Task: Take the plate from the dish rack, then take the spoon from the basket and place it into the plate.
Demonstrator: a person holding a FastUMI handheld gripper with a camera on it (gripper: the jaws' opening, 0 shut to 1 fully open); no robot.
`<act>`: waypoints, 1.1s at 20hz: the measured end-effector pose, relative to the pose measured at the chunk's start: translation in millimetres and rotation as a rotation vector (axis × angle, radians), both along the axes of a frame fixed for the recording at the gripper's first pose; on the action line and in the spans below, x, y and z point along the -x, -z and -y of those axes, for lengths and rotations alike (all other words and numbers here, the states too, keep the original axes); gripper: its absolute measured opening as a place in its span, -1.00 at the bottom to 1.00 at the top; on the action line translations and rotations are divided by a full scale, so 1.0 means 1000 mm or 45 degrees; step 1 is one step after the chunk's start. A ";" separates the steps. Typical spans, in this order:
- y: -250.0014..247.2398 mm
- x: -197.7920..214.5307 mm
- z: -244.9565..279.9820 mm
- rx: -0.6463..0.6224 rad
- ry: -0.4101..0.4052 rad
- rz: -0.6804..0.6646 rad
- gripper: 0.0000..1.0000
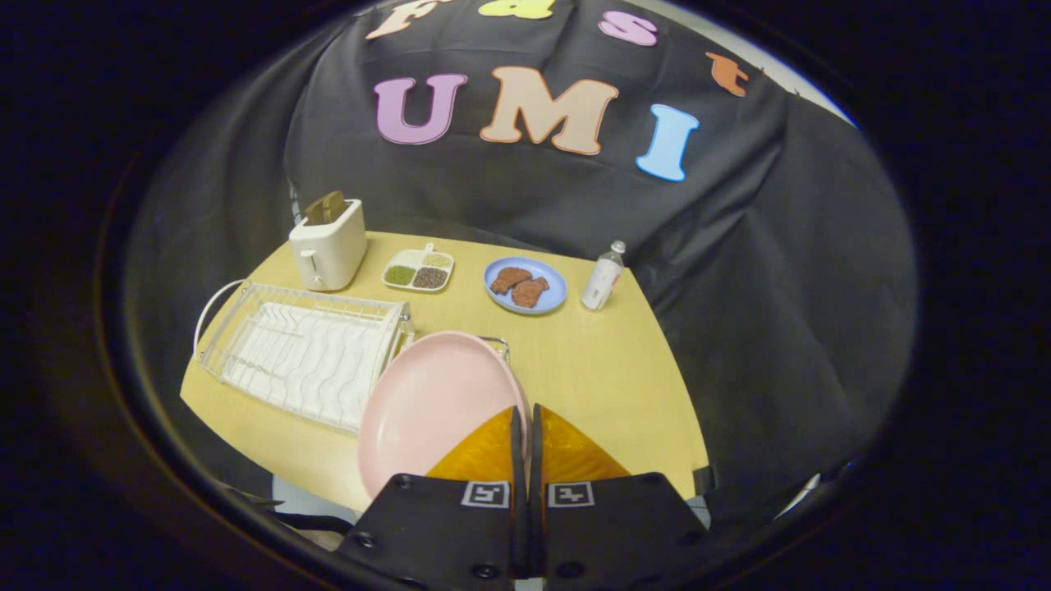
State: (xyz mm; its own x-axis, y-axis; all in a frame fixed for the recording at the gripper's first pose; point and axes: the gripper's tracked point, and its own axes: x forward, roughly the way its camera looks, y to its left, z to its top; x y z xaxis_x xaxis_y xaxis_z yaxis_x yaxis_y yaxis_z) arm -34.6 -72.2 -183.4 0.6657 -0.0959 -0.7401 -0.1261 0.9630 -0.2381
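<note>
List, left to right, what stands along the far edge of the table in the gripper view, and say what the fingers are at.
Toaster → divided snack tray → blue plate with brown pieces → small bottle. The gripper is shut on the pink plate.

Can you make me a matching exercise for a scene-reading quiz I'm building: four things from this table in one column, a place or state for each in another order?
Things
1. pink plate
2. toaster
3. blue plate
4. bottle

Places or states
A. stands upright beside the blue plate, near the table's far corner
B. held on edge between the closed fingers of the gripper, lifted off the dish rack
C. carries two brown pieces of food
D. has a slice sticking out of its top, just beyond the dish rack

Pairs: 1-B, 2-D, 3-C, 4-A
</note>
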 end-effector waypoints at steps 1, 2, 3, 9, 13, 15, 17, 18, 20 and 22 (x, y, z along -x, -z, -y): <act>0.005 0.005 0.004 -0.019 0.012 -0.001 -0.94; 0.009 0.011 0.008 -0.035 0.027 0.001 -0.94; 0.013 0.014 0.012 -0.053 0.040 0.006 -0.94; 0.044 0.041 0.030 -0.195 0.140 -0.011 -0.94; 0.066 0.059 0.039 -0.265 0.179 -0.021 -0.94; 0.077 0.065 0.045 -0.301 0.202 -0.034 -0.94; 0.092 0.065 0.052 -0.332 0.231 -0.043 -0.93; 0.099 0.065 0.057 -0.346 0.240 -0.045 -0.93; 0.115 0.066 0.065 -0.361 0.259 -0.054 -0.93; 0.130 0.068 0.073 -0.355 0.262 -0.065 -0.93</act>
